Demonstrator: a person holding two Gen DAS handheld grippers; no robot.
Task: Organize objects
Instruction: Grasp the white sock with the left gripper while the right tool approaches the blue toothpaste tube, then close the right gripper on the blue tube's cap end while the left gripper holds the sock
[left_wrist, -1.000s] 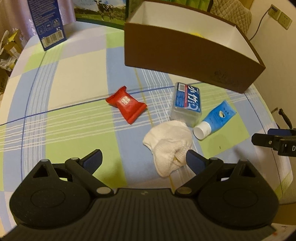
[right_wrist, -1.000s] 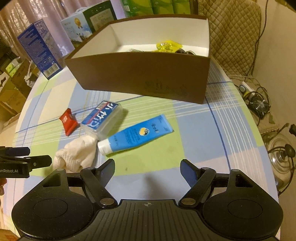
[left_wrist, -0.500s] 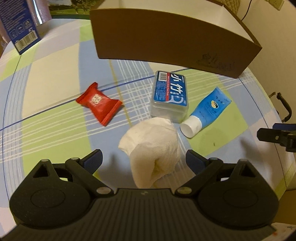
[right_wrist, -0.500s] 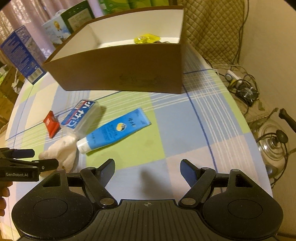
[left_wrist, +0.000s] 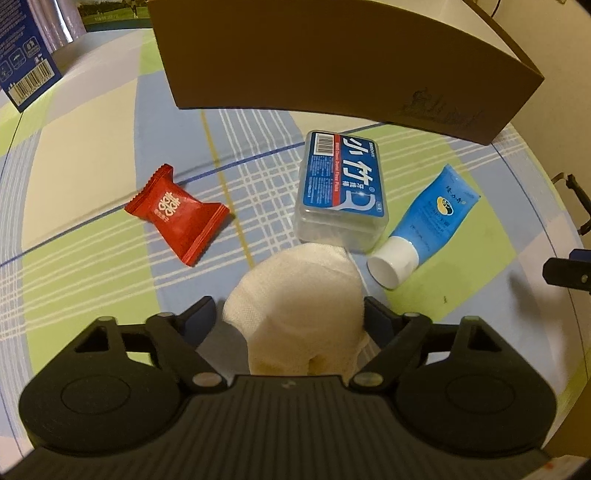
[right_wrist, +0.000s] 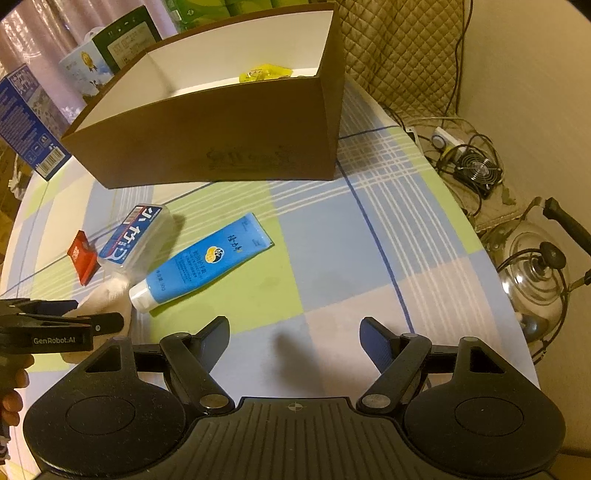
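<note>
I am holding my left gripper (left_wrist: 290, 317) spread around the cloth (left_wrist: 303, 295) lying on the worktop (left_wrist: 92, 229) beside the floss box (left_wrist: 341, 192), while my right gripper (right_wrist: 294, 334) is hovering spread and empty.

Four loose things lie on the desk (right_wrist: 332, 240) in front of the box: one white cloth (left_wrist: 299, 295), one red snack packet (left_wrist: 177, 214), one clear floss-pick case with a blue label (left_wrist: 341, 184) and one blue tube with a white cap (left_wrist: 424, 221). There is one brown cardboard box (right_wrist: 221, 140), and one yellow wrapper (right_wrist: 264, 72) shows inside it. Two grippers are in view, the left gripper (left_wrist: 290, 321) and the right gripper (right_wrist: 295, 334). One tall blue carton (right_wrist: 26, 122) stands at the far left; other cartons behind the box are too cut off to count.
</note>
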